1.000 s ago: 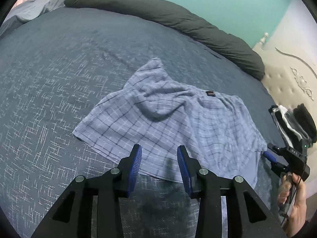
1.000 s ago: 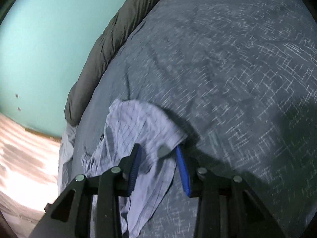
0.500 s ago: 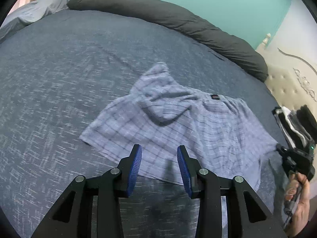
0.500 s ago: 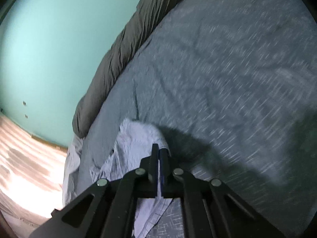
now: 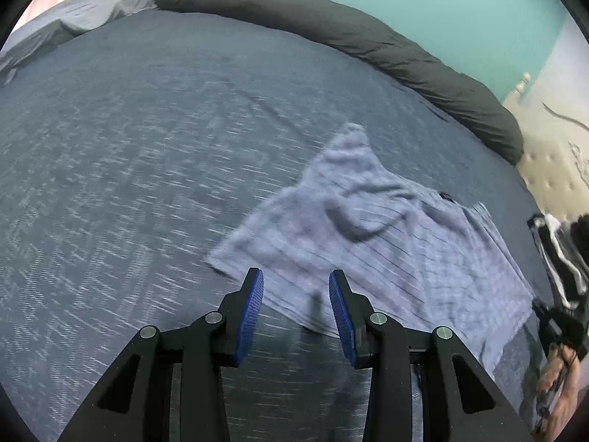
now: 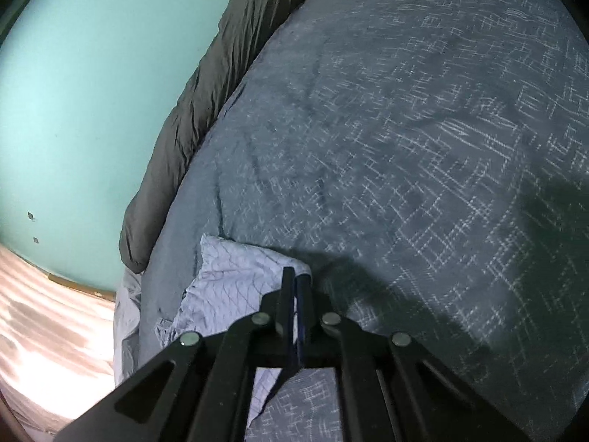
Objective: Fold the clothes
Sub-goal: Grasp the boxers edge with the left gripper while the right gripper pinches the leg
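A light blue checked garment (image 5: 386, 243) lies crumpled on the dark blue bedspread (image 5: 147, 184). In the left wrist view my left gripper (image 5: 296, 302) is open and empty, hovering just short of the garment's near left edge. In the right wrist view my right gripper (image 6: 296, 287) is shut on a corner of the same garment (image 6: 235, 280), with cloth hanging below the jaws. The right gripper and the hand holding it also show at the right edge of the left wrist view (image 5: 559, 316).
A dark grey rolled duvet (image 5: 368, 44) runs along the far bed edge by the teal wall (image 6: 92, 92). A cream tufted headboard (image 5: 552, 169) stands at the right. A grey sheet (image 5: 73, 18) lies at the far left. Wooden floor (image 6: 44, 324) shows beside the bed.
My right gripper closed on the garment's corner. My left gripper stayed open while its view slid left, so the garment now sits further right.
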The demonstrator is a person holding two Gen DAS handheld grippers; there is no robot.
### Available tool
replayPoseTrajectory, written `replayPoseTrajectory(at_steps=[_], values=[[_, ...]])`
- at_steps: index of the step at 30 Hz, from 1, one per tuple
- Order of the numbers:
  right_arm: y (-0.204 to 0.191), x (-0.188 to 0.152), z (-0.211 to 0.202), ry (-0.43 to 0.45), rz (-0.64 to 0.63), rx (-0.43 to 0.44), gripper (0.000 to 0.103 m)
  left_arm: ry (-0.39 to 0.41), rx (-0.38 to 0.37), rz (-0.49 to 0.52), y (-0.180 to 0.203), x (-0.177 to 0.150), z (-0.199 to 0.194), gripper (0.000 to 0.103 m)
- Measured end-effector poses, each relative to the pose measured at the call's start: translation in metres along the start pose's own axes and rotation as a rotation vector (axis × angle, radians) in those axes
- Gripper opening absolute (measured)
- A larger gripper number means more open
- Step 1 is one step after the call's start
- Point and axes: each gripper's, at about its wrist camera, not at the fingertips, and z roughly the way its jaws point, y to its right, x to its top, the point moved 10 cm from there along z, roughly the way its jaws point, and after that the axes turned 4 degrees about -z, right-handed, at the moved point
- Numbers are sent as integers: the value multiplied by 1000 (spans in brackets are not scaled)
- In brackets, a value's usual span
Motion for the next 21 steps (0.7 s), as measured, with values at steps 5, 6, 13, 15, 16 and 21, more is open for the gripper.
replayPoseTrajectory(at_steps=[5,6,13,15,16,21], values=[[2,-4,6,-17,29,30,1,-11,21,-30,-18,-3,-1,48],[4,-5,7,-22,41,31,1,-17,23,-41,-22,-4,-1,49],[7,-9,8,-25,36,18,1,-17,29,-96,-45,1,8,50],[6,-10,8,-26,30,20,1,-3,18,-99,-47,5,9,49],[6,-10,9,-27,29,19,1,0,14,-95,-46,6,9,49],[2,-12,12,-26,17,15,1,-14,-36,-63,-35,8,15,6]])
